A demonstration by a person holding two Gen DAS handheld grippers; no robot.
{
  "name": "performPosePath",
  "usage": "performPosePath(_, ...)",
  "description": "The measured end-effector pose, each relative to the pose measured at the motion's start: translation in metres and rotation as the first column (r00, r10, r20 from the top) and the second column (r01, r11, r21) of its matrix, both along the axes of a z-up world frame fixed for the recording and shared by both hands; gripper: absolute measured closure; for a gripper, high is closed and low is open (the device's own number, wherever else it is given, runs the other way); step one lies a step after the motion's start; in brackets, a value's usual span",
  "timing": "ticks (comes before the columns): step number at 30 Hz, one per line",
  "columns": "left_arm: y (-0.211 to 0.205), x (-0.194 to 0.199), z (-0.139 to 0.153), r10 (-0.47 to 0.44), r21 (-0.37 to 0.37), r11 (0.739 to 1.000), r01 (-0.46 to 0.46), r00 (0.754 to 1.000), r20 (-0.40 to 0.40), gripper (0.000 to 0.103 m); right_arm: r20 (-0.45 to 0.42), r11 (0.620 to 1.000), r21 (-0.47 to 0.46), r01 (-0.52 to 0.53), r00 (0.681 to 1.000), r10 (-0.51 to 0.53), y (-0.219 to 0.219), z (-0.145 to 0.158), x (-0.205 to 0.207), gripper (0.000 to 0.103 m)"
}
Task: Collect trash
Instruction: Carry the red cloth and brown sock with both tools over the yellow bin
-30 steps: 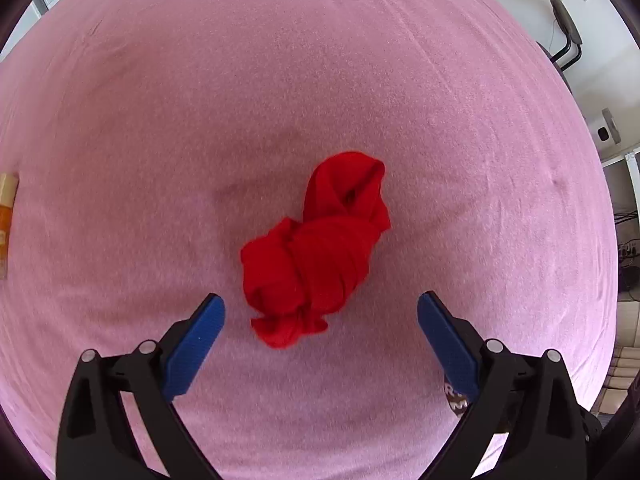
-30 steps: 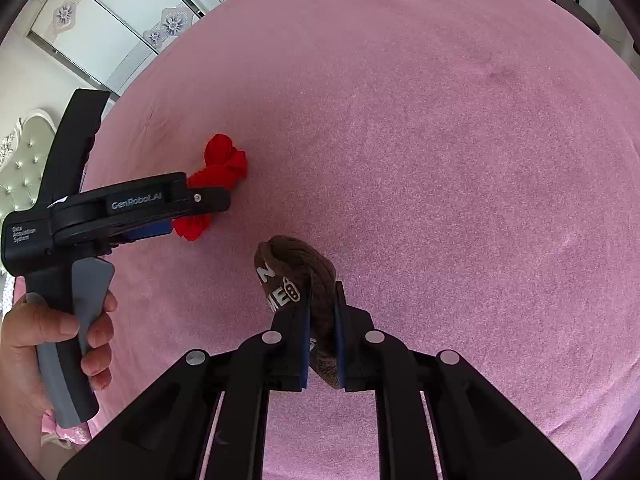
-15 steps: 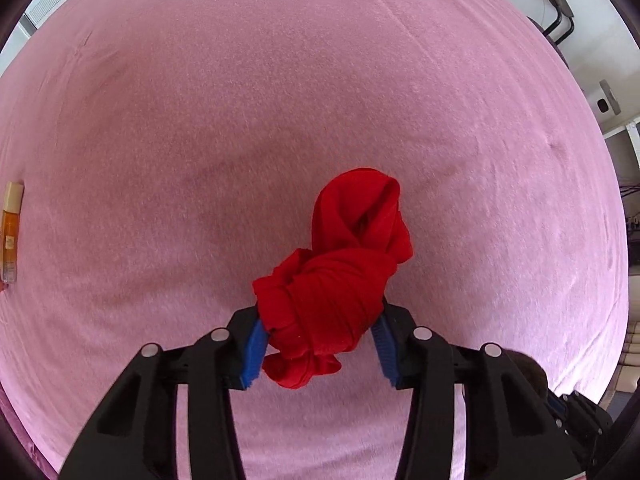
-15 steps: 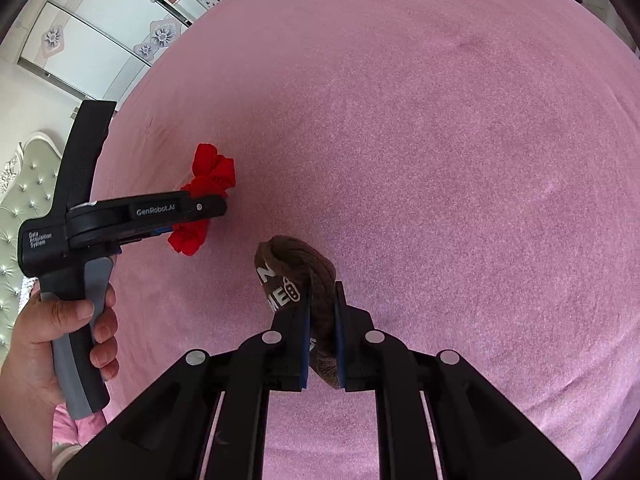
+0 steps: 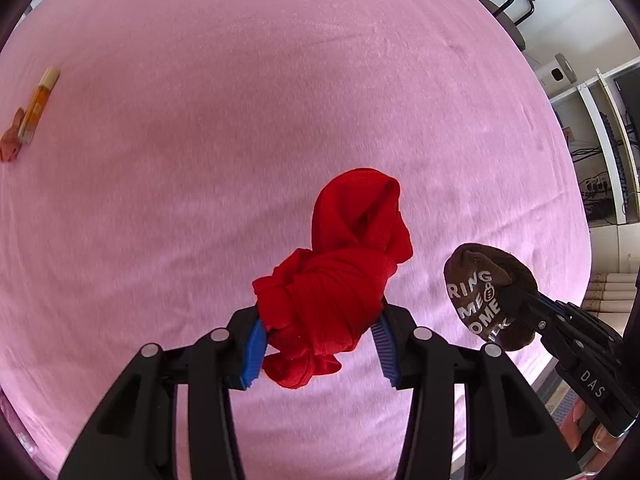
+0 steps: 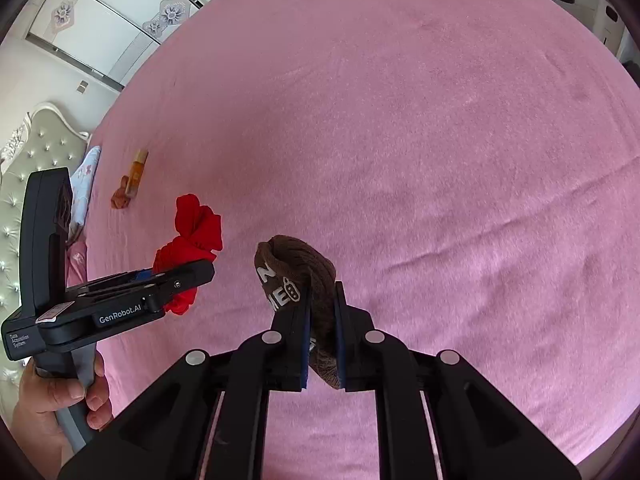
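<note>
Over the pink bed (image 5: 200, 200), keep both loads clear of the sheet as you carry them off. Your left gripper (image 5: 320, 344) is clamped on the red cloth bundle (image 5: 336, 280); your right gripper (image 6: 322, 344) pinches the brown sock (image 6: 304, 268). The orange tube (image 5: 38, 104) waits near the bed's edge.

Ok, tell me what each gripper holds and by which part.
Left gripper grips the knotted red cloth by its lower bunch. Right gripper pinches the brown sock by its lower end.
</note>
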State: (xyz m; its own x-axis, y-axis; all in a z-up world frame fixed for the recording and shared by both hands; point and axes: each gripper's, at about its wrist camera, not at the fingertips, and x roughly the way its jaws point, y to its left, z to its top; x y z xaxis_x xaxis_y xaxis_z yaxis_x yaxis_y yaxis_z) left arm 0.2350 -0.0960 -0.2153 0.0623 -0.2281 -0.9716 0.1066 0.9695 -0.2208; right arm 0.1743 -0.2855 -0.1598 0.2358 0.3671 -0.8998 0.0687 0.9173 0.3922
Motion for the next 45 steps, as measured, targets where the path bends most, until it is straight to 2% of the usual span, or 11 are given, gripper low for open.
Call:
performPosePath(7,-0.004,-0.091,0.020,-0.025,-0.031,0.999,0.024,1.000,-0.011,0.057,-0.009,1.000,0.000,0.030,0.999,-0.030,-0.007,0.025,-0.095,0.093)
performPosePath(11,-0.015,-0.140,0.032,-0.072,-0.040,0.997,0.071,0.997,-0.005,0.057,0.001,0.997,0.001,0.081,0.997,-0.081,-0.007,0.032,-0.136,0.093)
performPosePath(16,-0.041,-0.194,0.037,-0.140,-0.053,0.989,0.139,0.990,-0.013,0.057,0.009,0.988,0.007,0.157,0.988,-0.157,-0.031,0.039,-0.194,0.093)
performPosePath(21,-0.067,-0.234,0.042,-0.194,-0.058,0.979,0.193,0.981,-0.018,0.057,-0.007,0.974,0.007,0.226,0.974,-0.226,-0.061,0.038,-0.244,0.093)
performPosePath(28,-0.128,-0.275,0.050,-0.287,-0.068,0.956,0.285,0.958,-0.022,0.057,-0.012,0.949,-0.021,0.313,0.950,-0.313,-0.118,0.047,-0.303,0.093)
performPosePath(33,-0.185,-0.306,0.047,-0.366,-0.084,0.929,0.362,0.930,-0.045,0.057,-0.018,0.925,-0.033,0.378,0.925,-0.379,-0.163,0.053,-0.346,0.093)
performPosePath(39,-0.252,-0.343,0.034,-0.452,-0.094,0.891,0.444,0.888,-0.082,0.057,-0.054,0.894,-0.033,0.446,0.893,-0.447,-0.213,0.041,-0.395,0.093)
performPosePath(45,-0.312,-0.381,0.014,-0.553,-0.080,0.833,0.547,0.824,-0.127,0.057,-0.092,0.845,-0.033,0.534,0.840,-0.534,-0.256,0.026,-0.446,0.093)
